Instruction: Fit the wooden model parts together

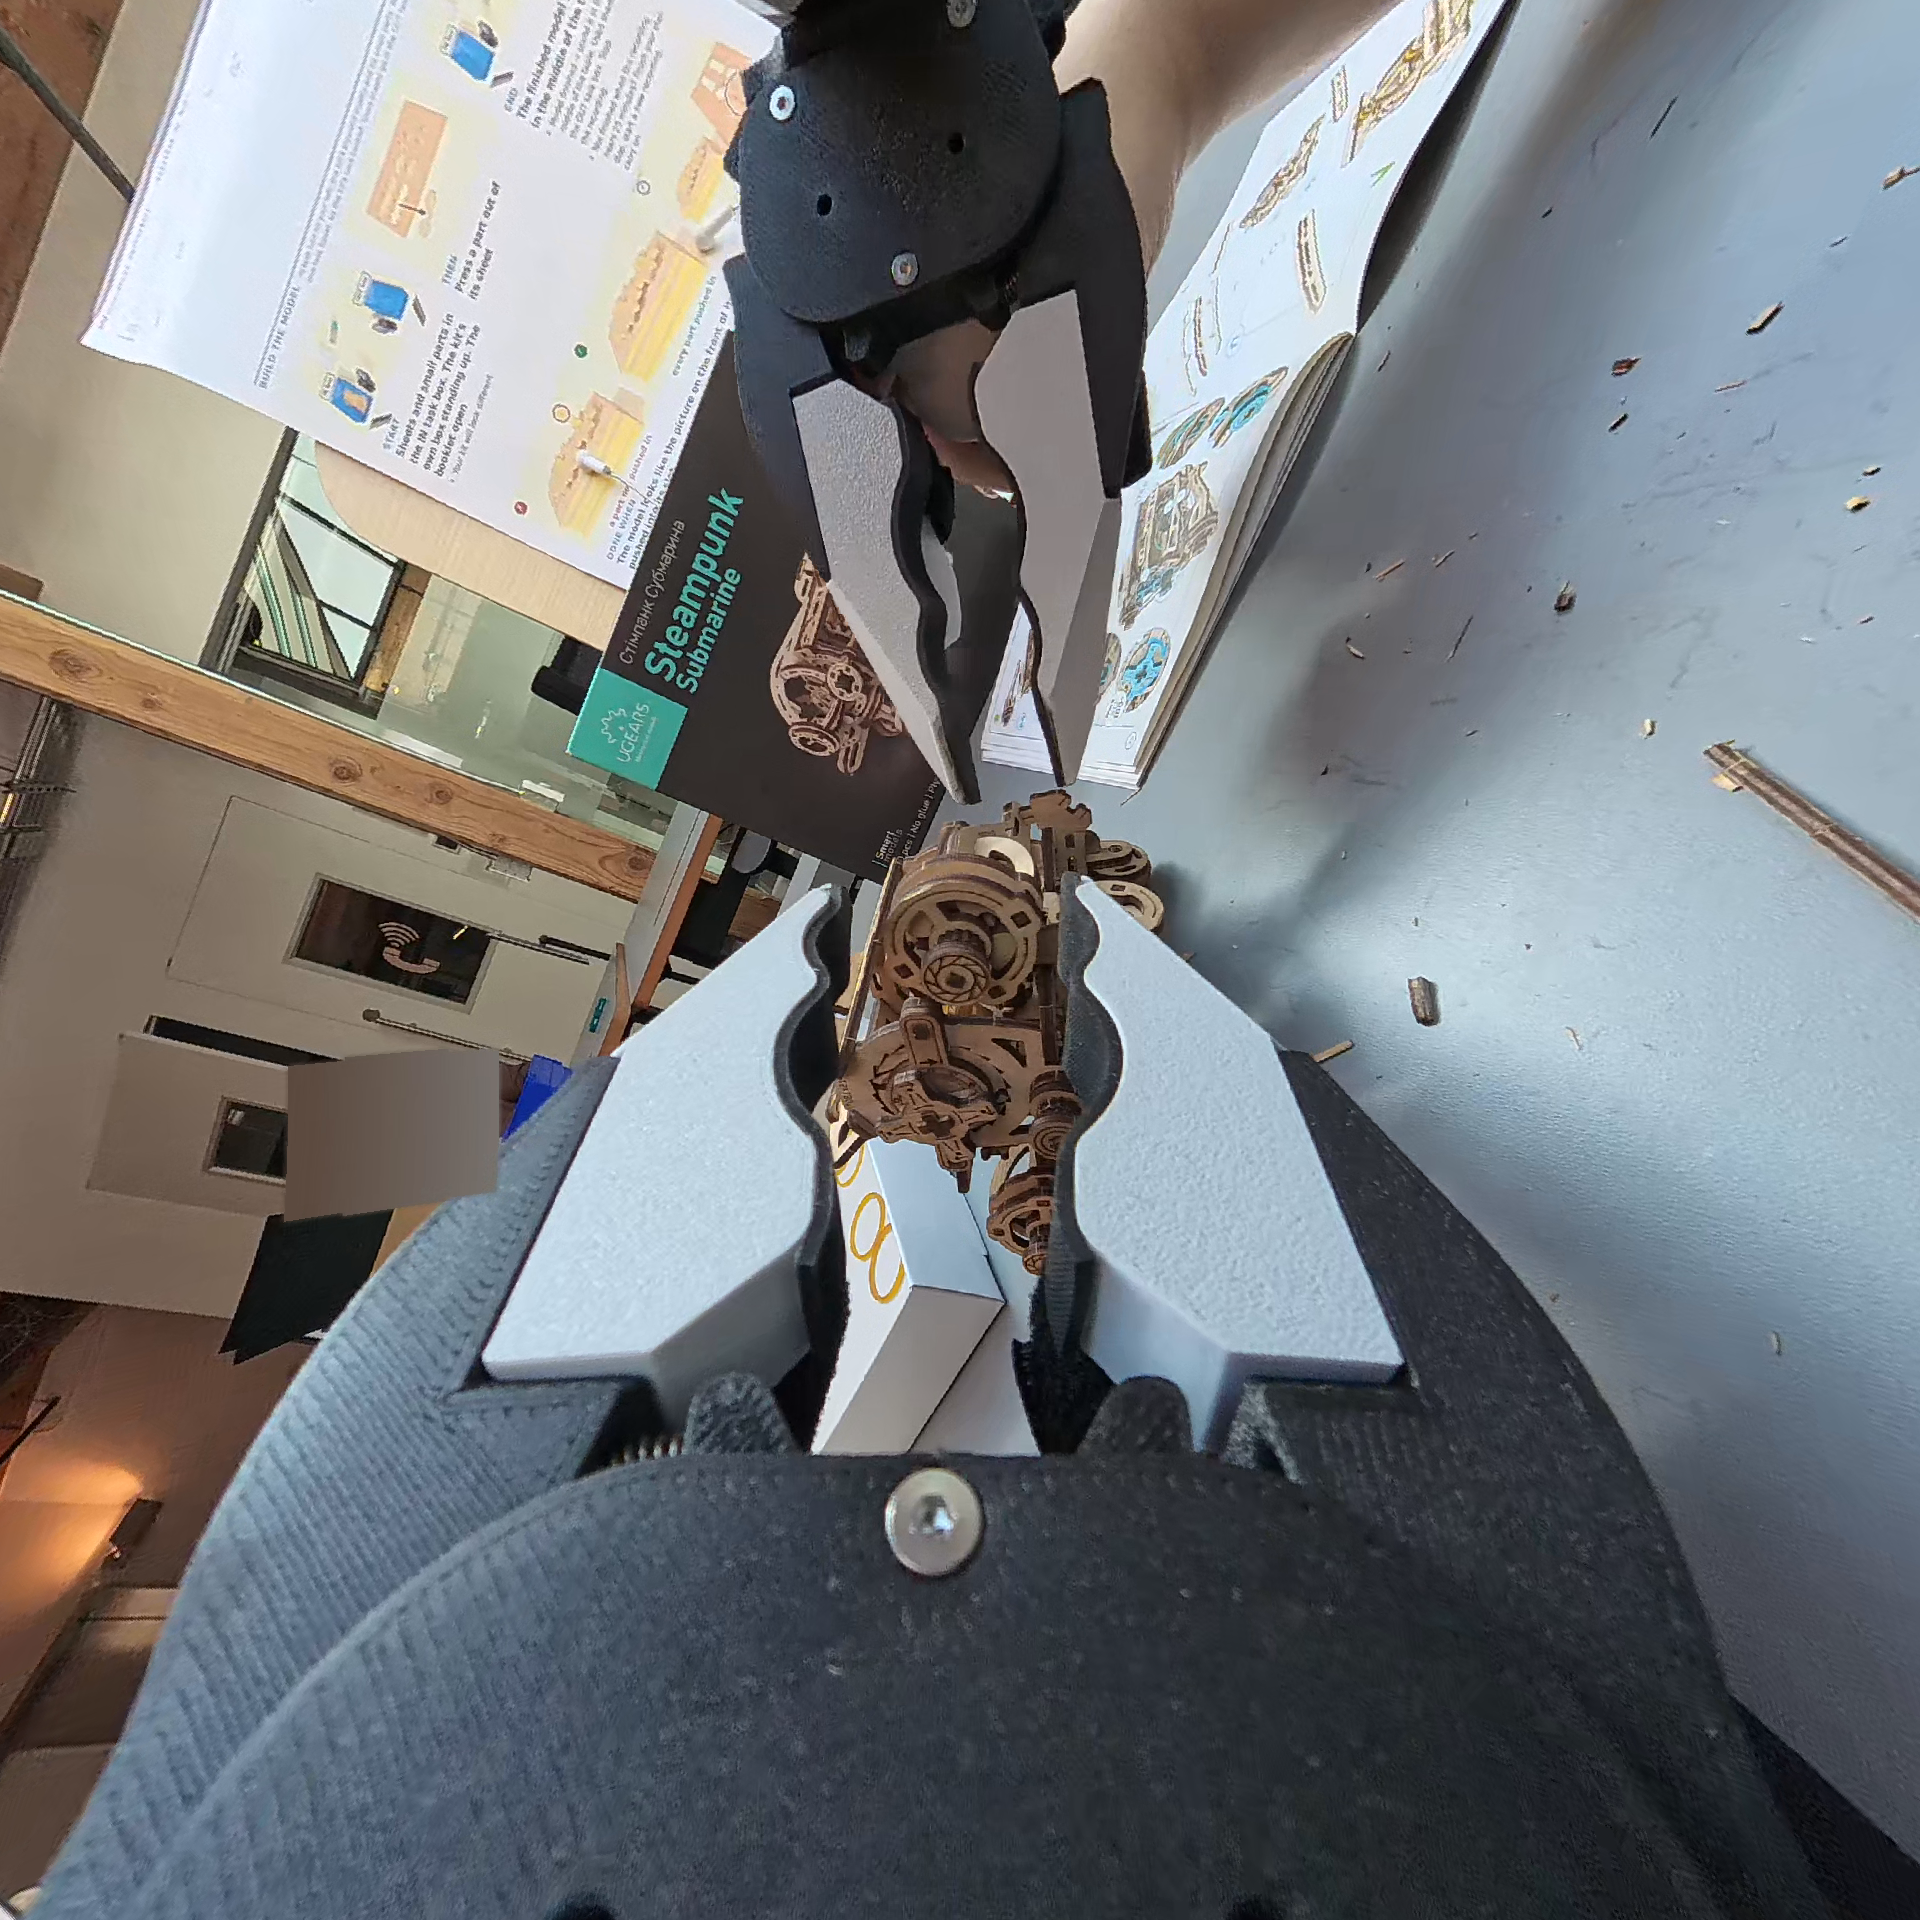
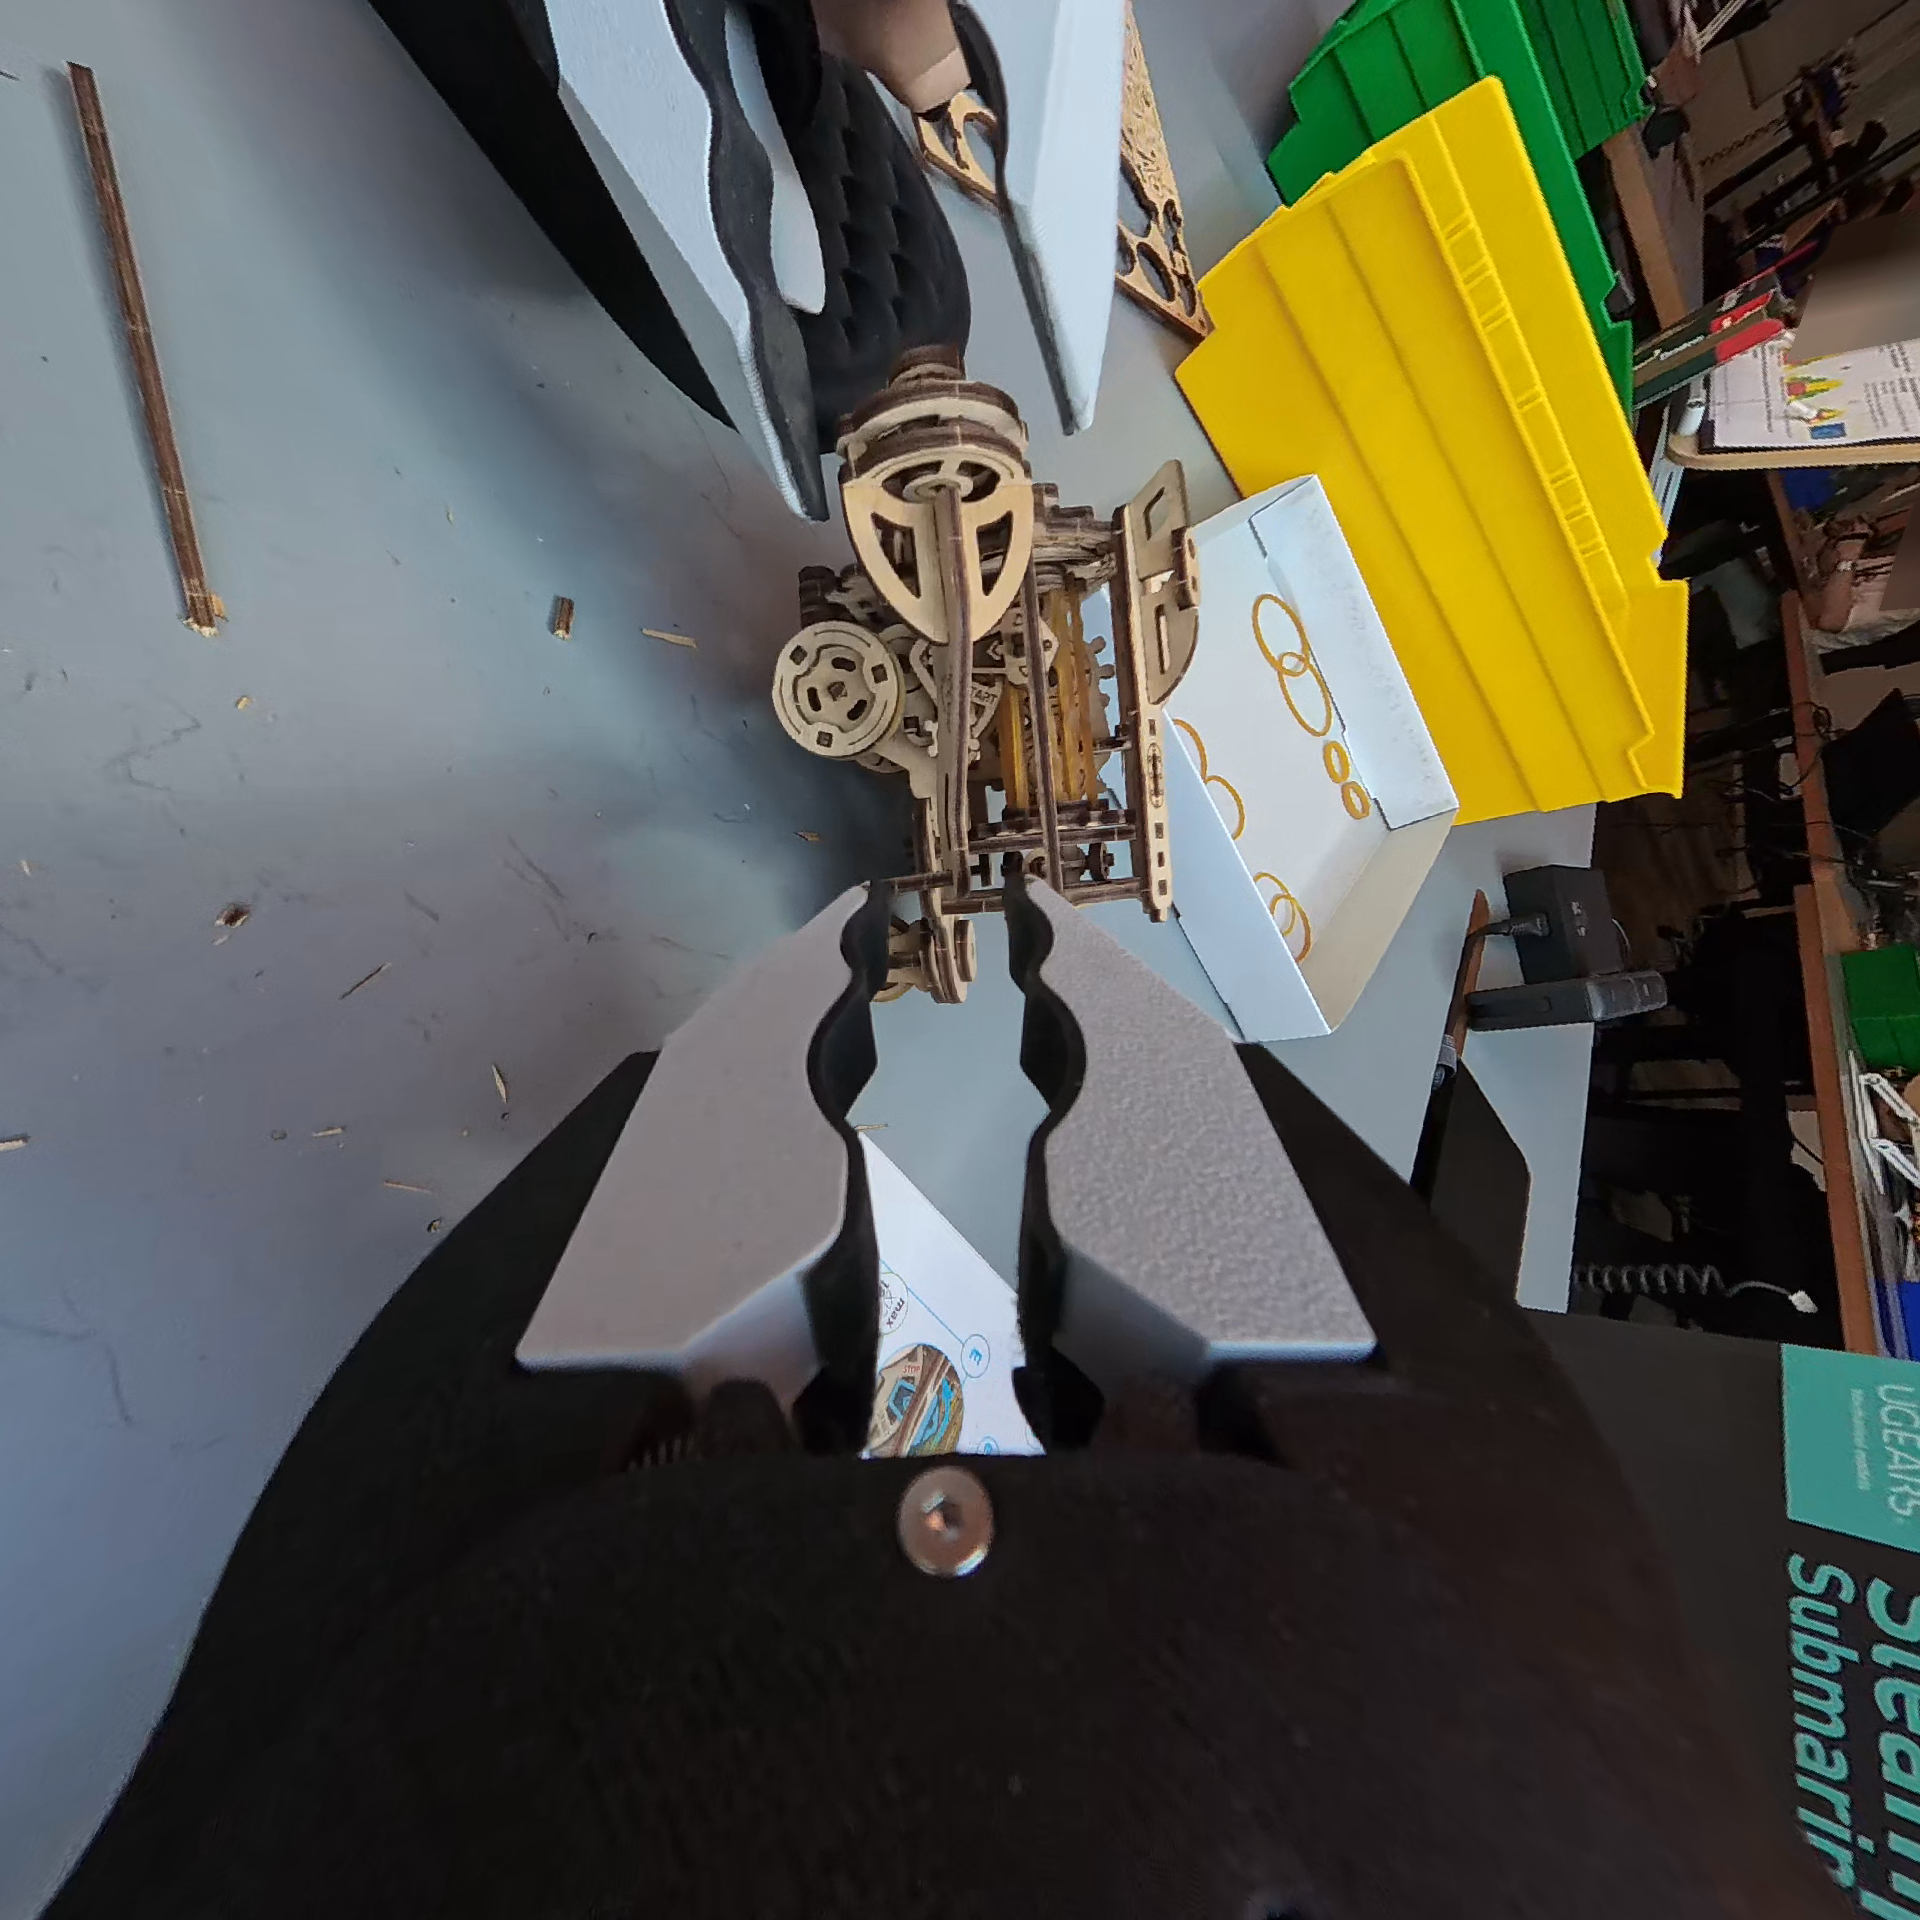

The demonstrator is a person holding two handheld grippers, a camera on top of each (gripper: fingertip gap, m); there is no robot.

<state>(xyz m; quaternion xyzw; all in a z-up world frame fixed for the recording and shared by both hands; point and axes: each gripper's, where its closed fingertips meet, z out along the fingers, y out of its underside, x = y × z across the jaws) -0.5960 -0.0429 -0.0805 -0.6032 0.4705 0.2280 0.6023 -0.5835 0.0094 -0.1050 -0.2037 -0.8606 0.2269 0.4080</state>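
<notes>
The wooden model [image 2: 987, 665] stands on the table [image 2: 364, 831], a box [image 2: 1382, 727] just beside it.

Off to my right a yellow bin [image 2: 1455, 499] is sitting with a green bin [image 2: 1475, 73] lying beyond it, and a white tray [image 2: 1340, 935] holding yellow rubber bands [image 2: 1288, 665] is resting just nearer. Wood splinters [image 2: 561, 615] are lying scattered across the grey table [image 2: 364, 779] on my left.

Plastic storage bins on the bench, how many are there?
2: a yellow bin beside the white box, and a green bin right behind the yellow one. More may be hidden beyond the frame.
</notes>
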